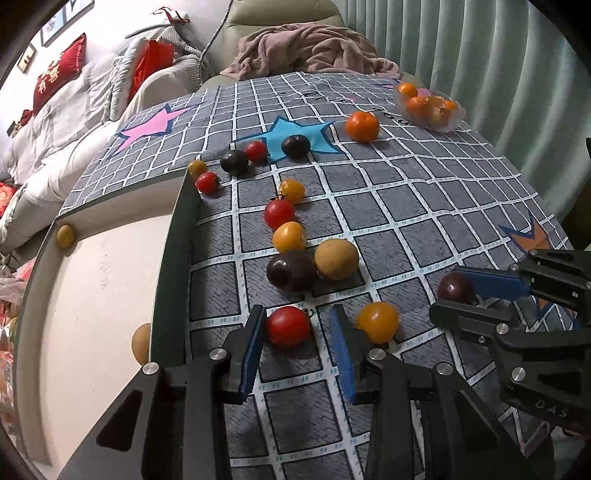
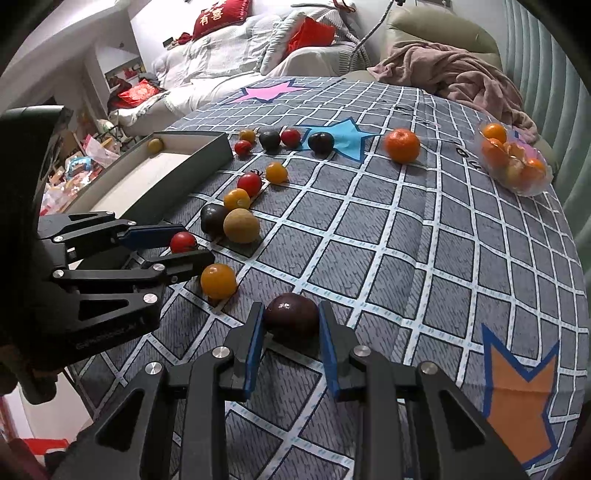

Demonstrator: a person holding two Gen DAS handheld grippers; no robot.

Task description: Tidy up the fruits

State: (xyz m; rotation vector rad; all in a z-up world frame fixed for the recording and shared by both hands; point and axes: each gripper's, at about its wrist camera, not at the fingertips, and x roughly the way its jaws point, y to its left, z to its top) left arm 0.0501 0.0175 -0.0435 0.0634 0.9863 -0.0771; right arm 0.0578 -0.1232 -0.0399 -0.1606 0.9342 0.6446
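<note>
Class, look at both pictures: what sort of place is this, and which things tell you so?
Most likely a lived-in bedroom or living room at home: a bed or sofa piled with white bedding, red cushions, and a blanket-draped armchair behind the cloth-covered table.

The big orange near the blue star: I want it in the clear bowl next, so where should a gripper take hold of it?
Grip the orange across its widest middle, coming down from above. It is round and sits alone on the cloth, apart from the bowl, so both sides are free for the pads.
</note>
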